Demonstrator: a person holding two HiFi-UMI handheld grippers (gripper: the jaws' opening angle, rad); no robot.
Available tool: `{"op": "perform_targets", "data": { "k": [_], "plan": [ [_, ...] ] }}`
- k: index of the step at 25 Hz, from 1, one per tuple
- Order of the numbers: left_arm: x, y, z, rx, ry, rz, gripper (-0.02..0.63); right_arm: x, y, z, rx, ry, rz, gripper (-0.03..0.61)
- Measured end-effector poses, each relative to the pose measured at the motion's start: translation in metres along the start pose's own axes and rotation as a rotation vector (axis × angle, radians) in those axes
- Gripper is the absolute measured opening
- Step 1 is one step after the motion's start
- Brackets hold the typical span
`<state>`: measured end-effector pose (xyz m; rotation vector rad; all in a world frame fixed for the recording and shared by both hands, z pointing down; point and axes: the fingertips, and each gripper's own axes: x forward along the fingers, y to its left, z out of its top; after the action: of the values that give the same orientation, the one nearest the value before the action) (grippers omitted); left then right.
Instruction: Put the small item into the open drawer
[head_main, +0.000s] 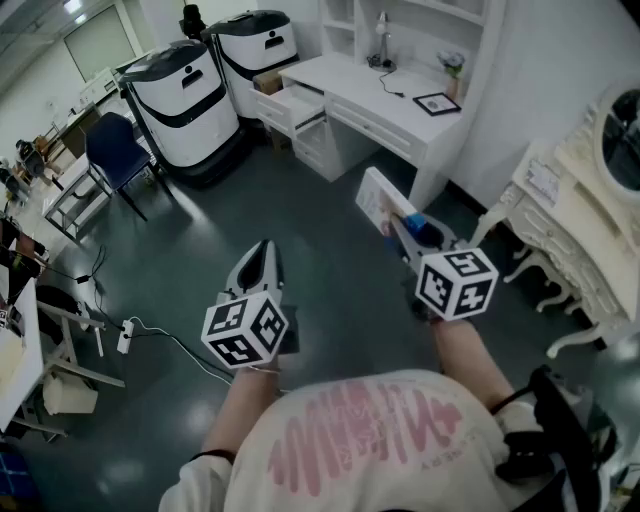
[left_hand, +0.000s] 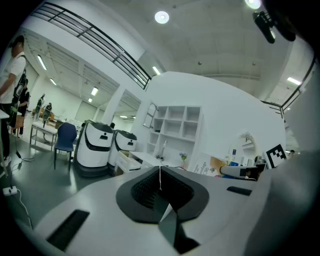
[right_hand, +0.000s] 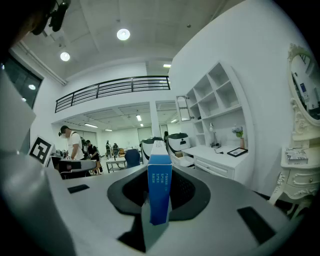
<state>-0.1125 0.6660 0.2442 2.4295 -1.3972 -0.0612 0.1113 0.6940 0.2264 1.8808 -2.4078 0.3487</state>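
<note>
In the head view my right gripper (head_main: 402, 228) is shut on a small white and blue box (head_main: 379, 199), held out over the dark floor. The right gripper view shows the blue box (right_hand: 160, 190) standing upright, clamped between the jaws. My left gripper (head_main: 264, 252) is shut with nothing in it; in the left gripper view (left_hand: 160, 173) its jaws meet in a thin line. The open drawer (head_main: 291, 106) sticks out of the left end of a white desk (head_main: 372, 95) at the far side of the room, well beyond both grippers.
Two white and black machines (head_main: 186, 100) stand left of the desk. A blue chair (head_main: 113, 148) is further left. An ornate white vanity (head_main: 575, 225) lines the right side. A power strip with a cable (head_main: 126, 336) lies on the floor at left. A picture frame (head_main: 437, 102) sits on the desk.
</note>
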Motion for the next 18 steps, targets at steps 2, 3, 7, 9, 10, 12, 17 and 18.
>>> {"op": "perform_targets", "data": {
  "k": [2, 3, 7, 9, 10, 12, 17, 18],
  "plan": [
    [0.0, 0.004, 0.0, -0.001, 0.003, -0.001, 0.034, 0.003, 0.003, -0.002, 0.001, 0.003, -0.003, 0.087],
    [-0.001, 0.007, 0.0, -0.001, 0.005, -0.001, 0.034, 0.004, 0.005, -0.002, 0.002, 0.005, -0.004, 0.087],
    [-0.005, 0.019, 0.0, 0.002, 0.013, -0.009, 0.034, 0.011, 0.016, -0.007, 0.005, 0.012, -0.012, 0.088],
    [-0.008, 0.024, -0.003, 0.005, 0.02, -0.015, 0.034, 0.012, 0.022, -0.013, 0.009, 0.016, -0.016, 0.087],
    [-0.009, 0.027, -0.004, 0.005, 0.023, -0.018, 0.033, 0.013, 0.025, -0.016, 0.013, 0.019, -0.017, 0.087],
    [-0.011, 0.034, -0.007, 0.001, 0.025, -0.021, 0.034, 0.016, 0.029, -0.022, 0.018, 0.024, -0.022, 0.088],
    [-0.008, 0.057, -0.014, -0.036, 0.04, -0.008, 0.034, 0.032, 0.037, -0.036, 0.049, 0.044, -0.019, 0.089],
    [-0.006, 0.06, -0.015, -0.036, 0.046, -0.008, 0.034, 0.037, 0.037, -0.037, 0.051, 0.046, -0.017, 0.089]
  ]
}}
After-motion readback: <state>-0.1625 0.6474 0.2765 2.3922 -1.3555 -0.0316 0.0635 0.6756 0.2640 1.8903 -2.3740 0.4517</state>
